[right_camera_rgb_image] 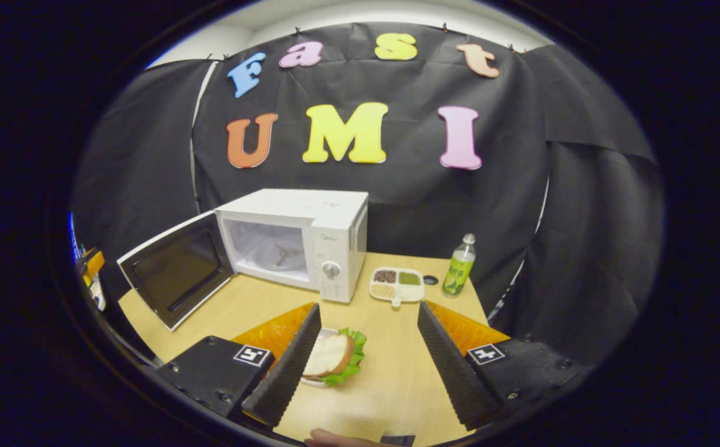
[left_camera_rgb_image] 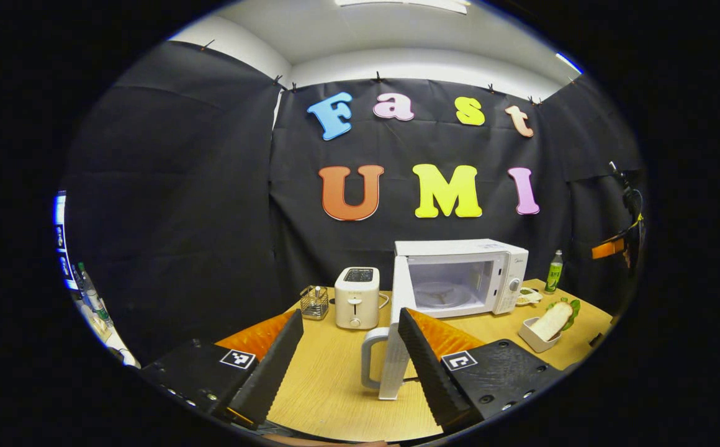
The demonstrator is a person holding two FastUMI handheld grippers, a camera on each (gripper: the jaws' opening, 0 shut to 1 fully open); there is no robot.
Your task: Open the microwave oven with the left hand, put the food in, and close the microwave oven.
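Microwave [right_camera_rgb_image: 298, 242] door [right_camera_rgb_image: 177, 276] swung wide for loading — we hover our right tool [right_camera_rgb_image: 363, 354], spread and empty, over the sandwich [right_camera_rgb_image: 332, 357].

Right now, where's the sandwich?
In the right gripper view the sandwich lies in its small white dish on the table, just ahead of the right gripper, nearer its left finger, in front of the open microwave.

The left gripper's finger [right_camera_rgb_image: 282, 366] partly hides the sandwich [right_camera_rgb_image: 330, 357].

white microwave [right_camera_rgb_image: 298, 239] | green lettuce sandwich [right_camera_rgb_image: 334, 358] | green bottle [right_camera_rgb_image: 459, 266]
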